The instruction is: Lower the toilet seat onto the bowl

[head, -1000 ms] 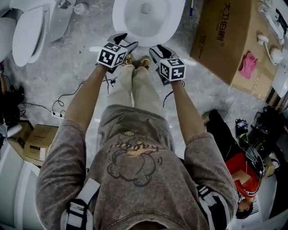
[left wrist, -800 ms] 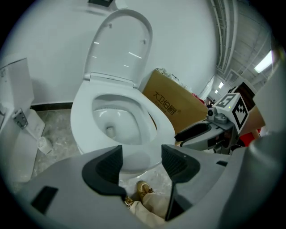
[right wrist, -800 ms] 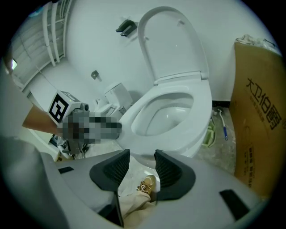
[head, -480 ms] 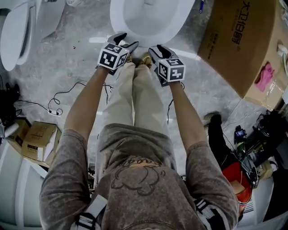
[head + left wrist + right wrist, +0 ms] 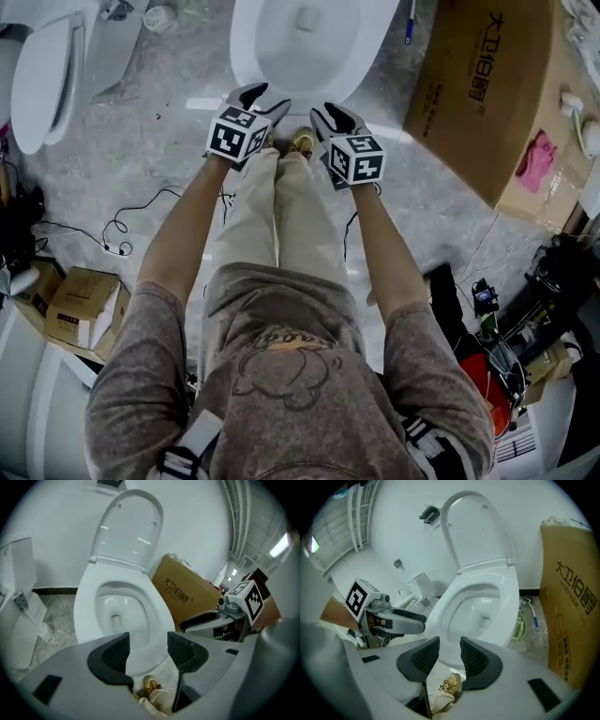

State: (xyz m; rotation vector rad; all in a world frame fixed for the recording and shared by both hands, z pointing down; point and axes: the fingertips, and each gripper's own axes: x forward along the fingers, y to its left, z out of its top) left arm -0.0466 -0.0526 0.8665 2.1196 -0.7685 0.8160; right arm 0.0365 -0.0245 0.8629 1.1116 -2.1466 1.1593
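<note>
We see the bowl (image 5: pixel 157 613) open, its seat (image 5: pixel 129 531) upright; a box (image 5: pixel 187 597) stands beside; our left gripper (image 5: pixel 147 641) and right gripper (image 5: pixel 449 644), jaws just narrowing, stand apart on nothing.

Grey marbled floor (image 5: pixel 159 141) — a white toilet bowl (image 5: pixel 309 42) stands on it just ahead of the left hand-held gripper (image 5: pixel 261 97) and the right hand-held gripper (image 5: pixel 333 114). A large cardboard box (image 5: pixel 478 94) lies right of the right one; a small carton (image 5: pixel 80 305) and black cables (image 5: pixel 122 225) lie behind and left of the left one.
</note>
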